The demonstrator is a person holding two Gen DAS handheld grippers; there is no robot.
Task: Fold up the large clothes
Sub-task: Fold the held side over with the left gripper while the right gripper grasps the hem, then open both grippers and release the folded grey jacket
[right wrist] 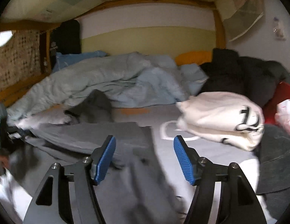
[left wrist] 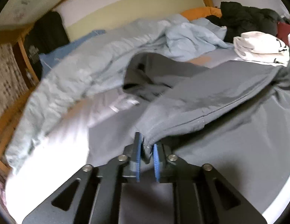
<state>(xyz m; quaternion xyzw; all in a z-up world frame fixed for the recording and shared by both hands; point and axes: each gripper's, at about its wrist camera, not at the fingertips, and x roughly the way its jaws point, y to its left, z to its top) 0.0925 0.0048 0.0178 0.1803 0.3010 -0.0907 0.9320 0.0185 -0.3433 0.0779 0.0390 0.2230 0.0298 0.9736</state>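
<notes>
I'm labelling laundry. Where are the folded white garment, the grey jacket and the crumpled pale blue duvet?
folded white garment (right wrist: 219, 119): right wrist view, top.
grey jacket (left wrist: 210, 97): left wrist view, lifted panel.
crumpled pale blue duvet (right wrist: 107, 78): right wrist view, middle.

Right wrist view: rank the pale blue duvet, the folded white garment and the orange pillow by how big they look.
1. Pale blue duvet
2. Folded white garment, though it lies nearer the camera, which flatters it
3. Orange pillow, mostly hidden behind bedding

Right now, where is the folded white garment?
In the right wrist view, the folded white garment lies right of centre on the bed, before the black clothes pile.
</notes>
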